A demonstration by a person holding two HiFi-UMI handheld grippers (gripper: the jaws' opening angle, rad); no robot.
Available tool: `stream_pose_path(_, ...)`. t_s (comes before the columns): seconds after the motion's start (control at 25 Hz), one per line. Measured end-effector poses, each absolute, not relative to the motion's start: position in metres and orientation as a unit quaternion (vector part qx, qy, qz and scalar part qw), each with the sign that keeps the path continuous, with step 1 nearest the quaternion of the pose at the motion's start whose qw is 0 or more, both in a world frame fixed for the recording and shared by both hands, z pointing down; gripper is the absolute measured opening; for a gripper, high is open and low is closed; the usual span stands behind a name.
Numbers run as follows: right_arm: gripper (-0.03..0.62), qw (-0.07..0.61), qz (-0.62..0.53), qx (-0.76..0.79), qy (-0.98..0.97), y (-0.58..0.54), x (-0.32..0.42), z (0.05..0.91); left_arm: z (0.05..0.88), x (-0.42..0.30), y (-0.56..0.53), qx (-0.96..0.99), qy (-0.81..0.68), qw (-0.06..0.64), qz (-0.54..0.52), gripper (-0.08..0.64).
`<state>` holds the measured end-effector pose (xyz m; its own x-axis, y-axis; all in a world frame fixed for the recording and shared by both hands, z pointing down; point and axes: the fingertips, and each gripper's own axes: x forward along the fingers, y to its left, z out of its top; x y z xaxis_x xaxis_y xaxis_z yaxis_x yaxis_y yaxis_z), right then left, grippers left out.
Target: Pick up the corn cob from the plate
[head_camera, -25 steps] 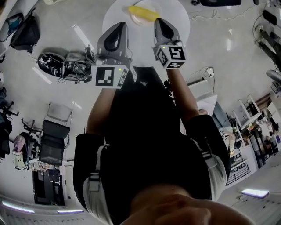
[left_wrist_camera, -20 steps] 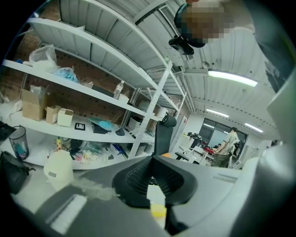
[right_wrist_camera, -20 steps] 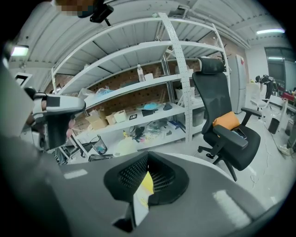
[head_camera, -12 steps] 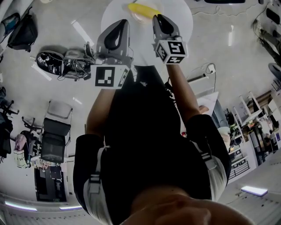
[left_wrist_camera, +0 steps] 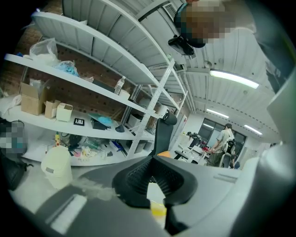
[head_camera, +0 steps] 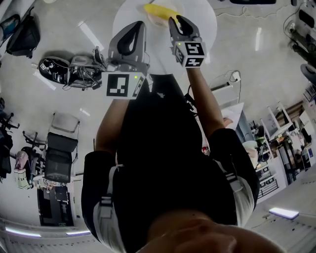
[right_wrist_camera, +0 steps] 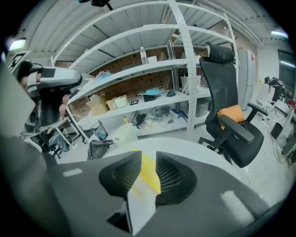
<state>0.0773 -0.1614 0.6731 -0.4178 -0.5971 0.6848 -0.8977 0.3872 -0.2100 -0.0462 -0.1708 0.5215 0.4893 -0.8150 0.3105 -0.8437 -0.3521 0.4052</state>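
Since the earlier frames, the right hand-held gripper (head_camera: pixel 174 21) has been brought closer to the corn cob (head_camera: pixel 159 11), and its jaws have just been opening. The left hand-held gripper (head_camera: pixel 139 24) has kept its place.

Progress: the pick-up is judged to be at the approach stage. The corn cob is lying on the plate (head_camera: pixel 150 20), on the round white counter (head_camera: pixel 202 22). In the right gripper view, the jaws are seen parted, with the yellow cob (right_wrist_camera: pixel 148 175) framed in the gap just beyond them. No pad is pressed on it, so nothing is gripped. The left hand-held gripper is clenched at the tips and is carrying nothing. Closing on the cob and lifting it remain to be done.

Edges and open room: the plate is cut by the top border of the head view, so its far rim cannot be checked. Bare counter is shown to the right of the plate. The left hand-held gripper is held beside the right one, clear of the plate. An office chair (right_wrist_camera: pixel 226 115) and shelves (right_wrist_camera: pixel 152 65) stand well apart beyond the counter. A straight lift is judged to be unobstructed.
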Motion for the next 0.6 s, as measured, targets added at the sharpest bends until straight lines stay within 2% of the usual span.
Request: stream_pose_path(0.6,0.238,0.339,0.284,0.407,-0.800,-0.149,0.066,0.709,0.532,-0.050,-0.173,0.818,-0.503,0.276,0.026,0.000)
